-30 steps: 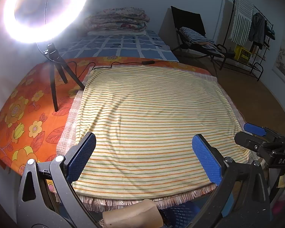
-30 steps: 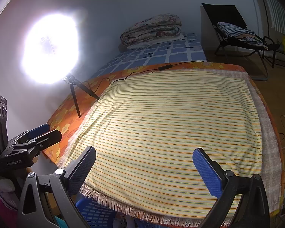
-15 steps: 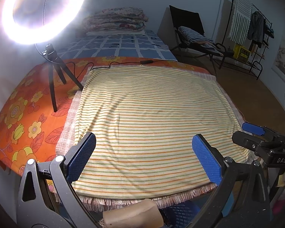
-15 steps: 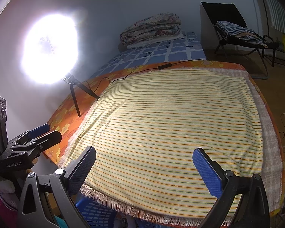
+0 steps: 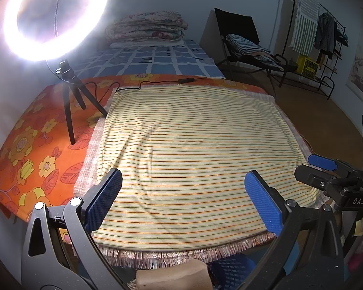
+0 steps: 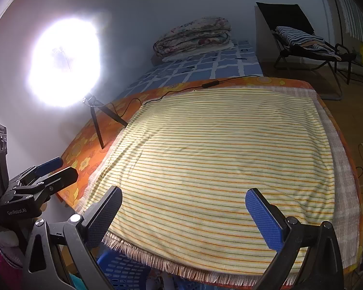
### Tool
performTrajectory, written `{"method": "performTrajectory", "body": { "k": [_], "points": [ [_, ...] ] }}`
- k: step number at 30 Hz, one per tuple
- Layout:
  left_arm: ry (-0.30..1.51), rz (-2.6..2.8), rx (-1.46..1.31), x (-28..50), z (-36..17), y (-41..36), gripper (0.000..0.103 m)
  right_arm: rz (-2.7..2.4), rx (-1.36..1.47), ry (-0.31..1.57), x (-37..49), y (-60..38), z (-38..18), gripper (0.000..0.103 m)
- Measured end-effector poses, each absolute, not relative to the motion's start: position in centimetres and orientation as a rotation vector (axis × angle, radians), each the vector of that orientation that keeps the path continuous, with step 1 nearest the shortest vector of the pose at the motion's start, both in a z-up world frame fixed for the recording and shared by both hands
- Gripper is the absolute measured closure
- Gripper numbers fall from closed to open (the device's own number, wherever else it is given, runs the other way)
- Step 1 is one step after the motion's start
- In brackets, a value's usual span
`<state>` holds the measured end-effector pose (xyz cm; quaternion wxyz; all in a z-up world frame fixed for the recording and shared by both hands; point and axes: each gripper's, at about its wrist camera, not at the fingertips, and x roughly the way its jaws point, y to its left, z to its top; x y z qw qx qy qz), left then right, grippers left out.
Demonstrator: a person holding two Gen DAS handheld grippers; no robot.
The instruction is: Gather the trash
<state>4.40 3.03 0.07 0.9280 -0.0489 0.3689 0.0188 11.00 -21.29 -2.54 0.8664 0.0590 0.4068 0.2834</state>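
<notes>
Both the left gripper [image 5: 181, 198] and right gripper [image 6: 184, 213] hover wide apart over the striped cloth [image 5: 193, 149] (no trash visible on it), blue basket [image 6: 123, 270] below its near edge.

A lit ring light [image 5: 55, 17] on a tripod stands beside the striped cloth [image 5: 193, 149] on the bed.

A cream cloth [image 5: 193, 149] carries thin orange and green stripes. The sheet [image 5: 36, 149] beneath is orange with yellow flowers. The bed [image 5: 162, 58] is blue-and-white checked. Tong pads [image 6: 263, 220] are blue.
</notes>
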Motion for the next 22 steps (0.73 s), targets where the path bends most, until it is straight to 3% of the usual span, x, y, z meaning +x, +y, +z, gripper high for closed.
{"method": "performTrajectory", "body": {
  "k": [22],
  "points": [
    [0.746,0.056,-0.075,3.97,0.97,2.98,0.000,0.592,0.124,0.854,11.00,-21.34,-2.58,0.000]
  ]
}}
